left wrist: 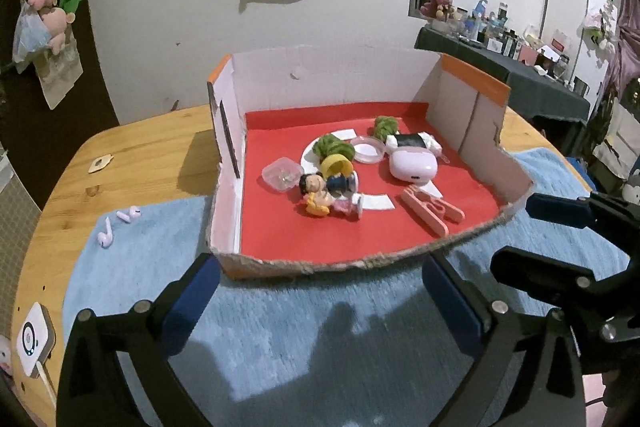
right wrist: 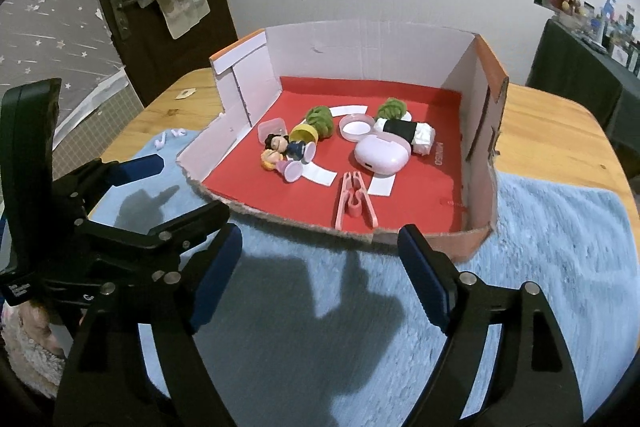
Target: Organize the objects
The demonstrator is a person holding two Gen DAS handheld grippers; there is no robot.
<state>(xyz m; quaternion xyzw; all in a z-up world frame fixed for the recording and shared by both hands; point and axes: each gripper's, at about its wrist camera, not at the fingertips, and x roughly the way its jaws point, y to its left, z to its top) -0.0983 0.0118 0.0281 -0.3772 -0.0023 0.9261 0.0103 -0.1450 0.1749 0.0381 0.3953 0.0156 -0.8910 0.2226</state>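
Note:
A cut-down cardboard box with a red floor stands on a blue mat. Inside lie toy figures, a pink clothes peg, a pink earbud case, green scrunchies, a clear little box and a round pink lid. Two pink earbuds rest on the mat left of the box. My left gripper and right gripper hang open before the box's front edge, nothing between their fingers.
The mat covers a round wooden table against a white wall. A small white device sits at the table's left edge. Each gripper shows in the other's view: the right gripper, the left gripper. A cluttered dark table stands far right.

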